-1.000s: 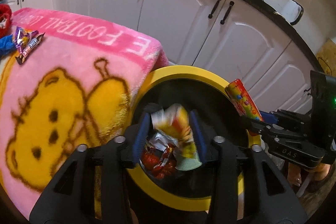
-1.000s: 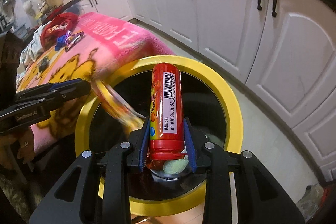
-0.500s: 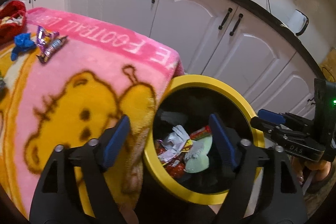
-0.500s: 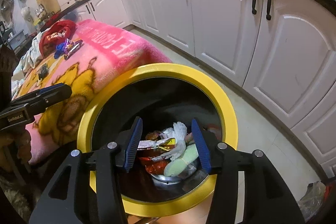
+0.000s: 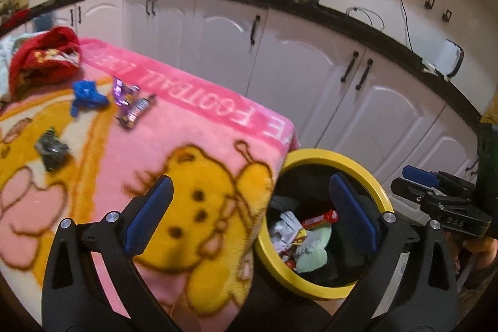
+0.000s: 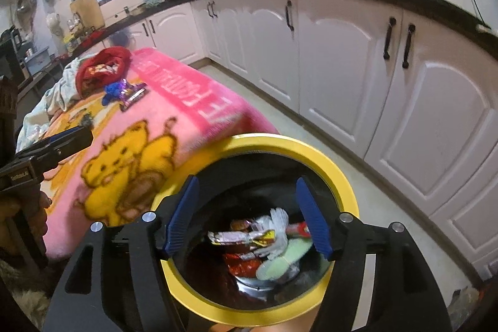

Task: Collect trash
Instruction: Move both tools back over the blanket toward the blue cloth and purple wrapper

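Hanging over the yellow-rimmed bin (image 6: 317, 159), the right gripper (image 6: 249, 215) is standing with its blue pads parted and nothing between them; its jaws have just been opening. The left gripper (image 5: 249, 213) is straddling the bin's near edge with its jaws spread wide and empty, having just been opening too, one pad over the pink blanket (image 5: 193, 126) and the other over the bin (image 5: 323, 154).

Only the right wrist view is looking straight down into the bin, showing the metal bottom under a heap of trash: a white crumpled wrapper (image 6: 274, 227), red packets (image 6: 241, 262) and a pale green piece (image 6: 280, 259). From the left wrist view the same heap is partly hidden by the rim, though a red tube (image 5: 320, 218) is lying on top there; in the other view it is probably the red end showing beside the right-hand pad.

The left wrist view is giving the better look at trash remaining on the blanket, well away from the bin: a purple candy wrapper (image 5: 124, 89), a snack bar (image 5: 137, 111), a blue scrap (image 5: 87, 95) and a dark crumpled piece (image 5: 51, 148). A red cloth (image 5: 40, 61) is lying beyond them, farthest from the bin.
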`<state>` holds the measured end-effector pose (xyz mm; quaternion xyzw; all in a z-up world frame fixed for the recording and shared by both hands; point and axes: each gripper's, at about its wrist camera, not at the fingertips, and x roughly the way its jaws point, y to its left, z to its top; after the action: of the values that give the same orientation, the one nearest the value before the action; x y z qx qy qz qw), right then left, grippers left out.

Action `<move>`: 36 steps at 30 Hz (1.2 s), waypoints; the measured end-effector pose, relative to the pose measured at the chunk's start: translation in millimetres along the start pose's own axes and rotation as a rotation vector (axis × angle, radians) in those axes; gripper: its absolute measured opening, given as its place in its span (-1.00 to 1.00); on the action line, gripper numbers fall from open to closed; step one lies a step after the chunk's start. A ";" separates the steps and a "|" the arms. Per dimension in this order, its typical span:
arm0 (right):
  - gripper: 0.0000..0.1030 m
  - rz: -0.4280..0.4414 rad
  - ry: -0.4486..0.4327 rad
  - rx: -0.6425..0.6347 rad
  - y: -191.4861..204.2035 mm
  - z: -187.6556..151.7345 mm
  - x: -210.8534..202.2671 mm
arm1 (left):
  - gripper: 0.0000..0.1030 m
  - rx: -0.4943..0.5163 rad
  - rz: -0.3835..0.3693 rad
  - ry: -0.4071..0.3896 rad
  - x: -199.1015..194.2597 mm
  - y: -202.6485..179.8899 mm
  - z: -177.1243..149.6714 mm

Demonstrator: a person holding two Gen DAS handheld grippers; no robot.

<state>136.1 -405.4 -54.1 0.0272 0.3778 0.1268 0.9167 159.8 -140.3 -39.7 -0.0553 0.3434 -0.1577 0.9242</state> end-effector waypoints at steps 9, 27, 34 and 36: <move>0.32 0.050 -0.057 -0.077 47.8 27.9 -13.1 | 0.79 -0.065 0.068 -0.083 -43.5 41.8 6.0; 0.33 0.138 -0.045 -0.165 139.2 69.8 8.0 | 0.79 -0.168 0.183 -0.180 -107.1 129.8 4.0; 0.33 0.162 -0.034 -0.212 170.7 82.2 24.9 | 0.79 -0.199 0.210 -0.184 -114.7 157.8 8.9; 0.33 0.166 -0.030 -0.219 176.5 85.8 30.8 | 0.79 -0.209 0.217 -0.183 -115.1 166.9 11.1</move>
<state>179.7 -223.1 11.7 -0.0398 0.3443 0.2422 0.9062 127.2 55.2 4.6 -0.1277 0.2765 -0.0150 0.9524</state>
